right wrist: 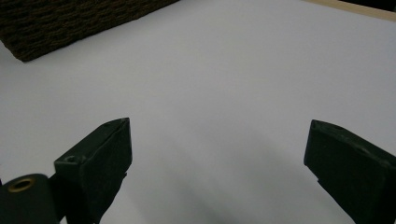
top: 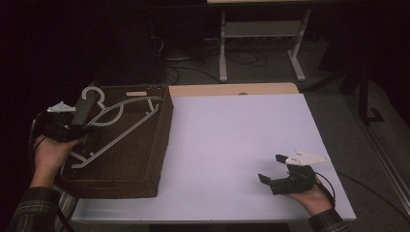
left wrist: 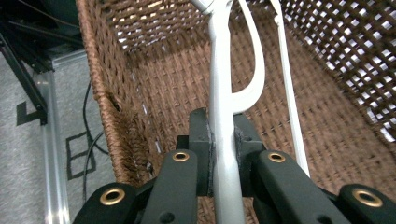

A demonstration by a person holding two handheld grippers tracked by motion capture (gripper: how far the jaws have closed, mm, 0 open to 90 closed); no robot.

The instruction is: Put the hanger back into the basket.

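High view: the left gripper [top: 80,126] is sitting at the L edge of a brown wicker basket [top: 145,164], w/ the person's left hand [top: 51,154] wrapped round its body. A white plastic hanger [top: 113,126] is lying slantwise over the basket's open top, hook end toward the far L corner, long bar running down toward the near L side. The left gripper's jaws are closing narrowly on the hanger near its L part. The basket is resting on the L part of the white counter [top: 232,145], its R wall facing the bare middle. The right gripper [top: 273,169] is lying low near the counter's near R corner, held by the right hand [top: 314,198], well apart from basket & hanger; its jaws are pointing L and standing wide, nothing btwn them.

Left gripper view: the two black jaws are pinching a white bar of the hanger [left wrist: 224,116] btwn their pads, tight on both sides. The bar is running straight up the frame, a curved branch splitting off to the R above the jaws, and a thinner rod is slanting alongside on the R. Behind is the basket's [left wrist: 154,79] woven inside: floor and walls.

Right gripper view: the right gripper [right wrist: 217,154] jaws are gaping wide over bare counter [right wrist: 224,70], gripping nothing. A corner of the basket [right wrist: 70,23] is showing top L, far from the jaws.
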